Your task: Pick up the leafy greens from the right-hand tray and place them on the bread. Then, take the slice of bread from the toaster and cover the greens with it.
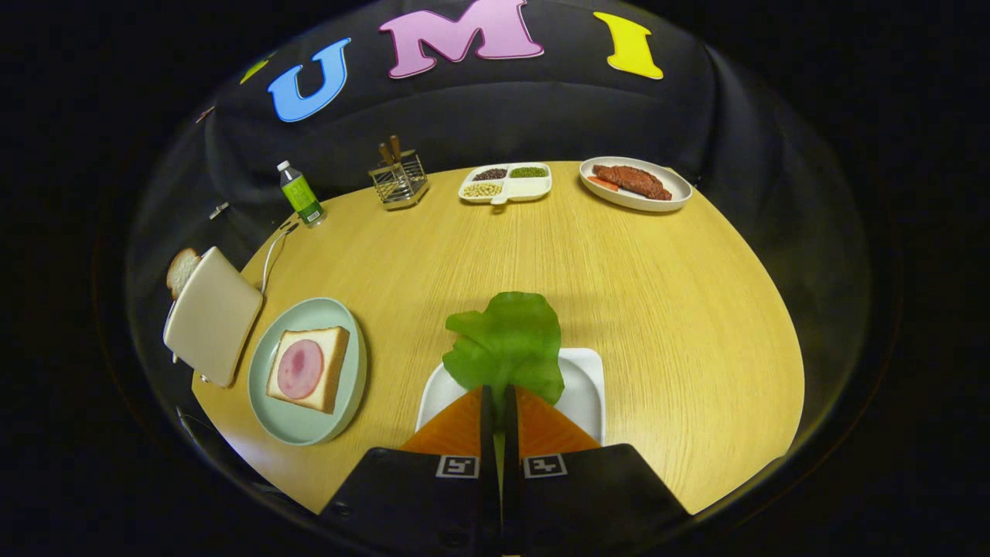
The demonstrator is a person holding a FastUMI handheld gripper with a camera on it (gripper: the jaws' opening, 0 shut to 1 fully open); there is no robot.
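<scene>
My gripper (499, 396) is shut on the leafy greens (506, 344), a flat green leaf that sticks out ahead of the fingertips and hangs above the white square tray (584, 387). To the left, a pale green plate (305, 422) holds a slice of bread (329, 352) topped with a round pink ham slice (300, 369). Further left stands the cream toaster (213, 313), with a second slice of bread (182, 271) poking out of its far end.
At the far side of the wooden table (619, 271) are a green-labelled bottle (300, 193), a wire cutlery rack (398, 179), a divided white dish of beans (506, 182) and an oval plate of meat (636, 184). A white cord (271, 259) runs from the toaster.
</scene>
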